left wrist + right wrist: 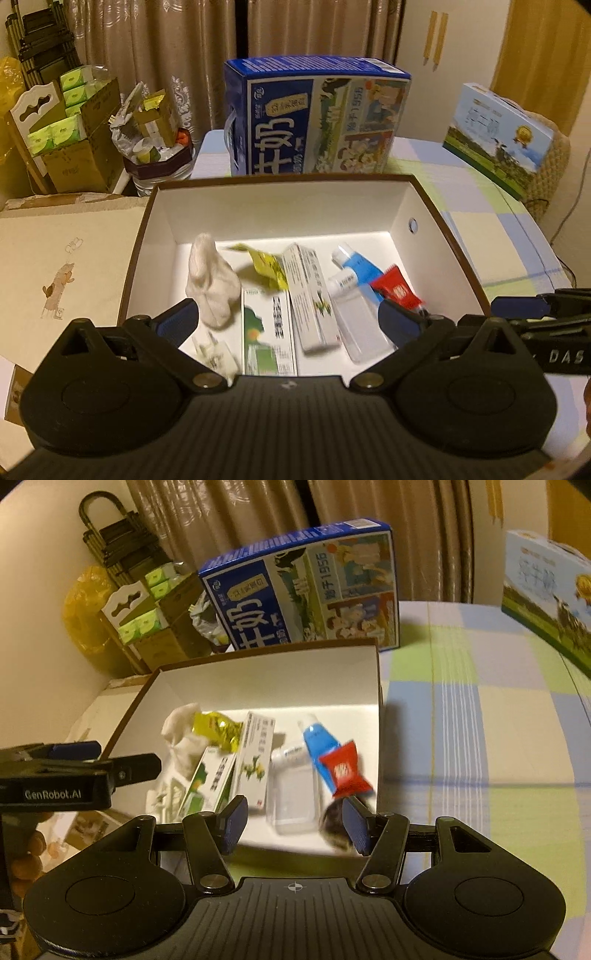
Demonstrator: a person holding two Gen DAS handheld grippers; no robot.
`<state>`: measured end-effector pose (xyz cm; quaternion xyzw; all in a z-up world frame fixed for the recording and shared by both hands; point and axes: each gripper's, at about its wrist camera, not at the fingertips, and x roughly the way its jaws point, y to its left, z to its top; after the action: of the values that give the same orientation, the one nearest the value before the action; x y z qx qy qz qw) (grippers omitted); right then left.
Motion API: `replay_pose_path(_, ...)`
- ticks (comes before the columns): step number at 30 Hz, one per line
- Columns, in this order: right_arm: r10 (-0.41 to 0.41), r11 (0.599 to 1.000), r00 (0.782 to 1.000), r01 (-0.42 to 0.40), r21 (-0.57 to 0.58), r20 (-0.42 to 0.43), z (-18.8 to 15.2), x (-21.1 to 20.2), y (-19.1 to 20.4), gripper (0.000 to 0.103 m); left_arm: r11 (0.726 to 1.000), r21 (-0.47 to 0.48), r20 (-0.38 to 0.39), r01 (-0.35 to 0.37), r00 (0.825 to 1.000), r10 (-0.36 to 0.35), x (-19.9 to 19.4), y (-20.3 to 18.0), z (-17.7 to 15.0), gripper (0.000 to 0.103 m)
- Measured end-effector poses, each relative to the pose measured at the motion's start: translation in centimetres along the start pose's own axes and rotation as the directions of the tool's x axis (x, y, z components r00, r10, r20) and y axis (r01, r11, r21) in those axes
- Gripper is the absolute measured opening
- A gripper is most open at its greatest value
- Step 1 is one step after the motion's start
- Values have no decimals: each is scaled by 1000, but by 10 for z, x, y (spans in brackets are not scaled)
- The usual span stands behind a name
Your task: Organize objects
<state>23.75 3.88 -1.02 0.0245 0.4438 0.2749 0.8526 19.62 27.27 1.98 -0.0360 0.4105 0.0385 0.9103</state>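
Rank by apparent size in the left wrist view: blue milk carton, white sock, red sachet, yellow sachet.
1. blue milk carton, though farthest away
2. white sock
3-4. yellow sachet and red sachet: look alike, and the yellow is motion-blurred, so unranked.

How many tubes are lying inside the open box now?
2 clearly: a blue tube near the right wall, and a white tube beside it, touching it. The red packet partly covers them, so another may be hidden.

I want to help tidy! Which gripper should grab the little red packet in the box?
Probably the right gripper. It is open, and the red packet sits just ahead of its fingers, atop the blue tube. The left gripper, also open, faces the box's middle, with the packet off to its side.
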Motion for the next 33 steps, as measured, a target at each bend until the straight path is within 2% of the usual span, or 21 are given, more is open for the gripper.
replay_pose_path(6, -21, 999, 1000, 21, -30, -7, -21, -24, -1, 54, 1000, -19, -22, 0, 1000, -1, -21, -9, -25, 102)
replay_pose_path(14, -10, 999, 1000, 10, -41, -7, -42, -56, -18, 54, 1000, -2, -42, 1, 999, -1, -45, -45, -53, 102)
replay_pose_path(25, -37, 999, 999, 37, -22, -27, -80, -105, -75, 54, 998, -38, -89, 44, 995, -47, -62, -121, -84, 102)
replay_pose_path(33, -53, 999, 998, 53, -3, -28, -109, -145, -117, 54, 997, -25, -106, 71, 992, -73, -69, -178, -105, 102)
